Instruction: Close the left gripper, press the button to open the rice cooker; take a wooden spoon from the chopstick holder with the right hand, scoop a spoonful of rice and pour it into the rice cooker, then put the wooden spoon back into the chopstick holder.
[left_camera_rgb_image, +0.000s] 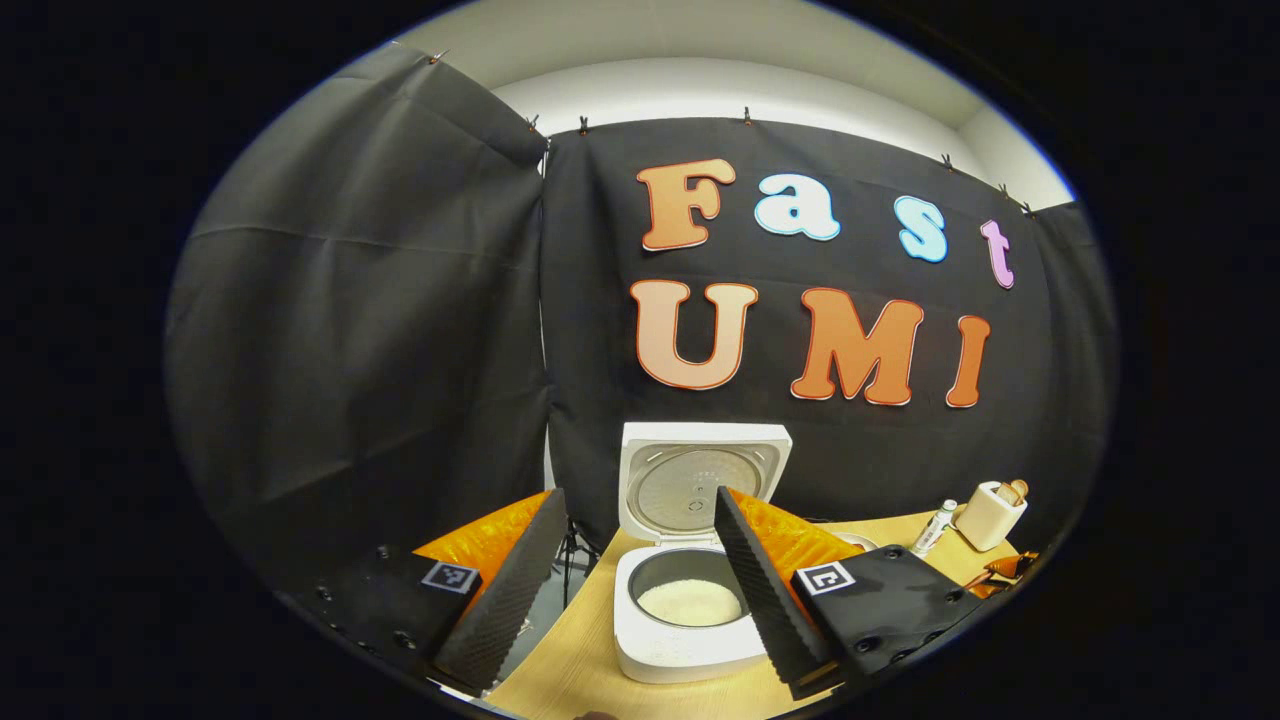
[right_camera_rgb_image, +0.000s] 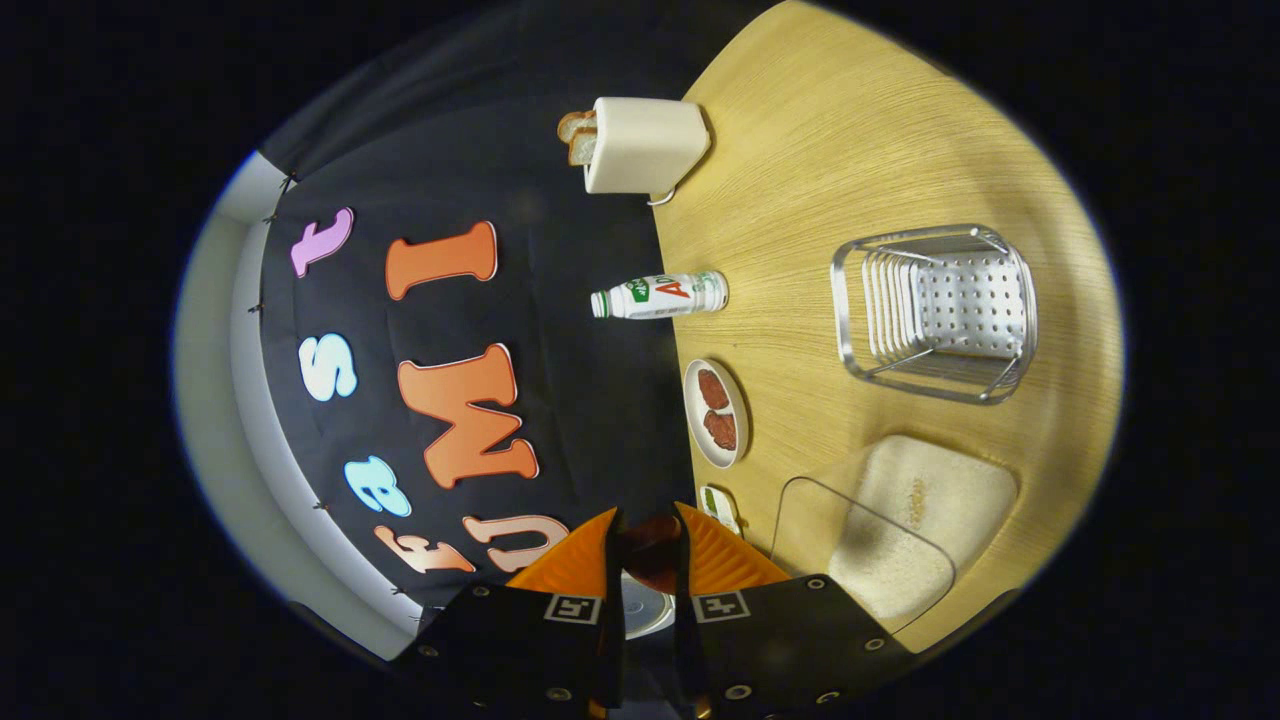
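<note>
1. Hovering in front of the rice cooker, the left tongs stand wide apart with nothing between them; in the left gripper view the cooker shows in the gap between the two ribbed fingers.
2. Rice cooker: white, lid swung up and standing upright at the back. Inner pot exposed, a layer of white rice in its bottom.
3. It sits on the wooden counter, close to the near-left edge. Far right on the same counter, a small bottle and a cream toaster with bread sticking out.
4. Right gripper view is rolled sideways, so the counter runs up the right side.
5. Right tongs are nearly closed on a dark reddish-brown piece, probably the wooden spoon's handle; the view there is too cramped to be sure, or to see whether both fingers press on it.
6. Metal chopstick holder, perforated, stands well apart from the tongs, beyond the clear tray of rice.
7. That tray lies just beside the right tongs, grains heaped inside.
8. Along the counter's back edge: a plate with two dark red pieces, the bottle and the toaster.
</note>
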